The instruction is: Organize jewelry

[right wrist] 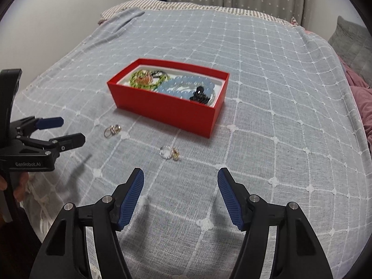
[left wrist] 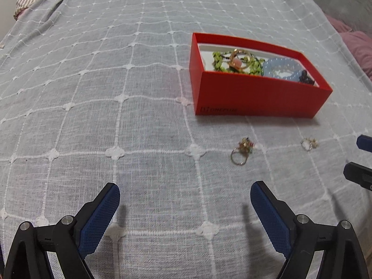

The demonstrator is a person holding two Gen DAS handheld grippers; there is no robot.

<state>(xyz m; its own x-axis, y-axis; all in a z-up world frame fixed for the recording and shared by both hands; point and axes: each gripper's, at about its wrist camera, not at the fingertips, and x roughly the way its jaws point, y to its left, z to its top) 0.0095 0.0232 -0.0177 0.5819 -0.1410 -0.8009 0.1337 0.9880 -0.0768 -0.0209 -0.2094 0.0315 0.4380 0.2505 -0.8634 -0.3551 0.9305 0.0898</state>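
Note:
A red box [left wrist: 255, 97] [right wrist: 167, 107] sits on the bed and holds green beads [left wrist: 223, 62], a gold bangle with a pink piece [left wrist: 237, 60], a pale blue bead bracelet [right wrist: 183, 86] and a black hair clip [right wrist: 200, 95]. Two rings lie loose on the blanket in front of it: a gold ring with coloured stones [left wrist: 241, 151] [right wrist: 112, 130] and a silver ring with a small charm [left wrist: 309, 143] [right wrist: 169, 152]. My left gripper [left wrist: 184, 200] [right wrist: 69, 131] is open and empty, near the gold ring. My right gripper [right wrist: 181, 186] is open and empty just short of the silver ring; its fingertips [left wrist: 362, 141] show at the left wrist view's right edge.
The bed is covered with a grey-blue checked blanket [right wrist: 267, 93]. A striped pillow [right wrist: 139, 4] lies at the far end. A purple quilt [right wrist: 362, 107] and grey cushion [right wrist: 348, 39] lie along the right side. The bed's near-left edge drops off by my left hand.

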